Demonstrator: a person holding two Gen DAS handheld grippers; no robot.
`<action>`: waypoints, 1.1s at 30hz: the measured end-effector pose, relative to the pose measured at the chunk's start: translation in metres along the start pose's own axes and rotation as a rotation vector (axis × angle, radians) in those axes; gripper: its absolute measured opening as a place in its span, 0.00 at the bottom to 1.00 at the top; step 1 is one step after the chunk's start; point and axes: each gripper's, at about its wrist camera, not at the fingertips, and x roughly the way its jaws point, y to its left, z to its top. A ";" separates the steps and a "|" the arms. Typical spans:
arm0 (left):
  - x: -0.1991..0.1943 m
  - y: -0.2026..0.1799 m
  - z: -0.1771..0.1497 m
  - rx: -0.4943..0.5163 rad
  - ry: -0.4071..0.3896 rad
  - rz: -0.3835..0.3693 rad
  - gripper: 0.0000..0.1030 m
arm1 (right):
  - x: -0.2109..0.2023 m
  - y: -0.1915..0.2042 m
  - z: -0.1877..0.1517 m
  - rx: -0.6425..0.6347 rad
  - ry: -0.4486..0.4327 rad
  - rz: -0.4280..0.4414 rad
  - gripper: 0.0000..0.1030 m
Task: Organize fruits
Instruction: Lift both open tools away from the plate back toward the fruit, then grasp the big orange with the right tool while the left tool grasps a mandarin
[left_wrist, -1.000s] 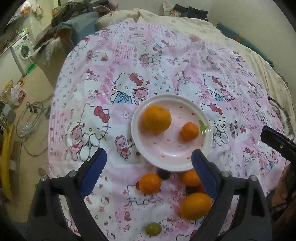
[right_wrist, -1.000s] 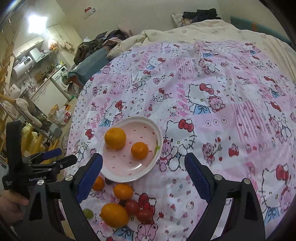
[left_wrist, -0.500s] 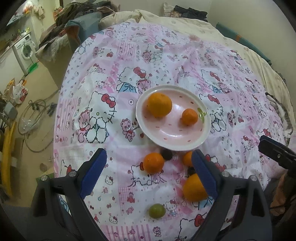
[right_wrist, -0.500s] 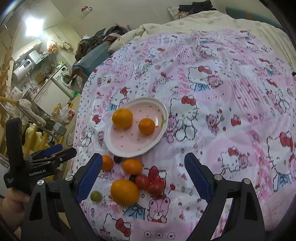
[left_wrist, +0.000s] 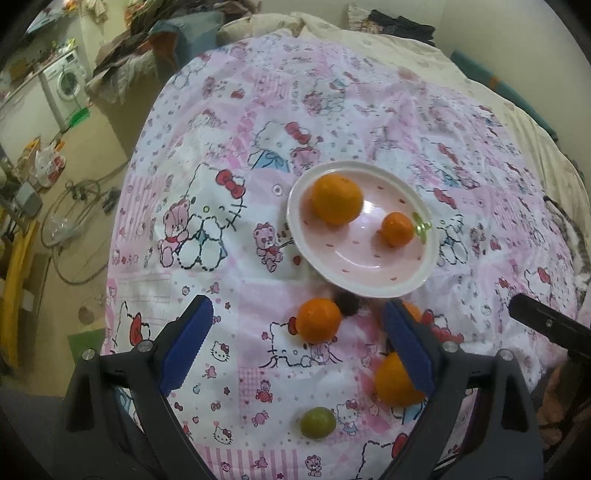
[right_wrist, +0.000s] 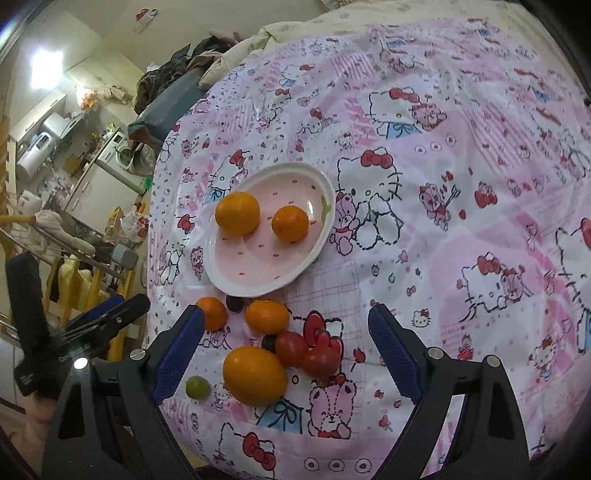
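A pink plate (left_wrist: 369, 280) (right_wrist: 236, 273) on the Hello Kitty quilt holds a large orange (left_wrist: 336, 199) (right_wrist: 237, 213) and a small one (left_wrist: 396, 229) (right_wrist: 290, 223). In front of it lie loose fruits: a small orange (left_wrist: 318, 319) (right_wrist: 211, 313), another orange (right_wrist: 266, 316), a big orange (left_wrist: 395, 380) (right_wrist: 255, 374), two red tomatoes (right_wrist: 306, 352), a green grape (left_wrist: 317, 422) (right_wrist: 197, 387) and dark grapes (right_wrist: 235, 303). My left gripper (left_wrist: 295, 347) is open above the small orange. My right gripper (right_wrist: 284, 347) is open over the cluster of fruits.
The quilt (right_wrist: 443, 184) covers a bed whose near and left edges drop off to the floor. A washing machine (left_wrist: 66, 79), cables and clutter are at the left. The left gripper body shows in the right wrist view (right_wrist: 74, 332).
Both grippers have pulled back toward me and upward from the plate. The loose fruits now show further in front of the fingers. Both stay open and empty.
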 end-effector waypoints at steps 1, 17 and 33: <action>0.003 0.003 0.000 -0.021 0.013 -0.011 0.88 | 0.001 -0.001 0.000 0.005 0.003 0.004 0.89; 0.006 0.013 -0.001 -0.074 0.043 -0.006 0.88 | 0.087 0.011 -0.041 0.126 0.427 0.130 0.71; 0.022 0.015 -0.005 -0.057 0.116 0.017 0.82 | 0.079 0.022 -0.036 0.038 0.377 0.126 0.59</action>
